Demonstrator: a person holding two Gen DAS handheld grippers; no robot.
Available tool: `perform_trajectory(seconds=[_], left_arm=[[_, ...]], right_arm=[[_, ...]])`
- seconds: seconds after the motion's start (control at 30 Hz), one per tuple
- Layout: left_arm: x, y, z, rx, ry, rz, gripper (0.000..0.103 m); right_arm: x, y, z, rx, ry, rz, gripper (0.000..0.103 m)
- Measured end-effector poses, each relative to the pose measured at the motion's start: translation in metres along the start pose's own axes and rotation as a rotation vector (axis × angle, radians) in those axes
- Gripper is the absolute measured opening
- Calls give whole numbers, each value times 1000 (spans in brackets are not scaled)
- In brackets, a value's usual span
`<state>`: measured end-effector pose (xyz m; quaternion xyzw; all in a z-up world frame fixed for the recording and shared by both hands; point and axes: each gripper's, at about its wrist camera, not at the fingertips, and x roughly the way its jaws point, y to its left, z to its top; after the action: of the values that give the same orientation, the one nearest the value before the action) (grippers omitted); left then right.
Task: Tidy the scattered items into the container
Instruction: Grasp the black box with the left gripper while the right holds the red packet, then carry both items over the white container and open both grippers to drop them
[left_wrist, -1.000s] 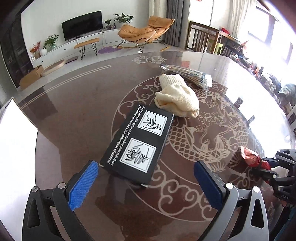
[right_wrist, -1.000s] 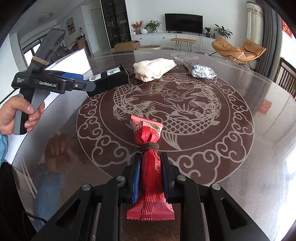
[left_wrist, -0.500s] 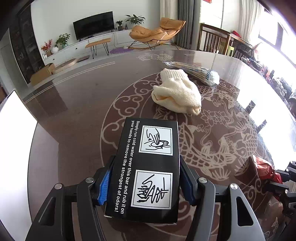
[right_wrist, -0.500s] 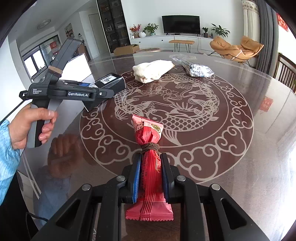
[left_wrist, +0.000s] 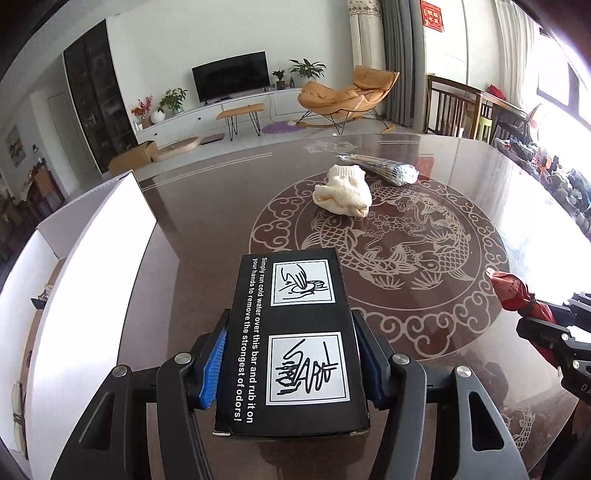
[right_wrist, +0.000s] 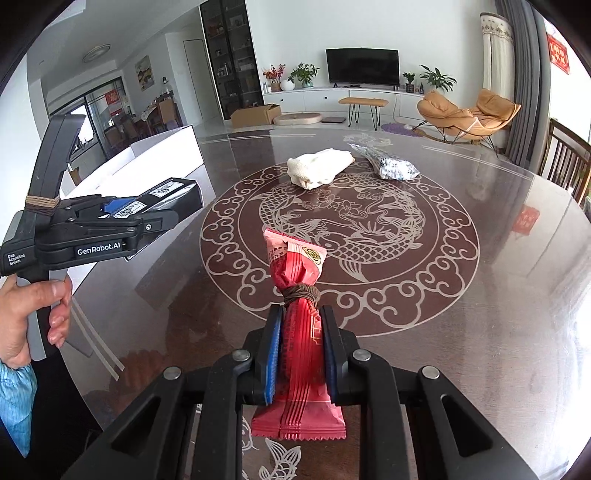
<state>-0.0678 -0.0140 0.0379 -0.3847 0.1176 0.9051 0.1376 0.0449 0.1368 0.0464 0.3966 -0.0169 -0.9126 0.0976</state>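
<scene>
My left hand-held gripper (left_wrist: 291, 363), jaws just closed, clamps the flat black box (left_wrist: 293, 343), its underside hidden, lifted off the glossy counter (left_wrist: 207, 221). My right hand-held gripper (right_wrist: 301, 354) pinches a crinkled red packet (right_wrist: 299, 332). Beyond lie a knitted glove (left_wrist: 343, 194) and the white container (left_wrist: 92, 243), partly cut off.

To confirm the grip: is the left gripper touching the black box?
Touching. In the left wrist view, both pads of the left gripper press the sides of the black box.
</scene>
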Motion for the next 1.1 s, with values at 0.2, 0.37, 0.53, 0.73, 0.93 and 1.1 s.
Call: perform_trajectory(seconds=[0.2,0.37,0.53,0.73,0.93,1.1], left_arm=[[-29,28,-5,-116,-29,-80,58],[-65,80,-4,-232,-82,-101,58],[-105,157,-6,-312,-115,-29,58],[-119,267,-27,-431,-72,116,58],[-81,351,-48,-544,47,184,58],[-36,386,-50,-591,126,175,58]], right_arm=[[-7,14,7,-20,3,6,20],[-12,45,36,-101,-31,36,20],[-10,104,84,-201,-79,128,20],[9,217,145,-303,-107,314,20],[69,337,185,-391,-21,443,20],[141,395,194,-440,139,453,20]])
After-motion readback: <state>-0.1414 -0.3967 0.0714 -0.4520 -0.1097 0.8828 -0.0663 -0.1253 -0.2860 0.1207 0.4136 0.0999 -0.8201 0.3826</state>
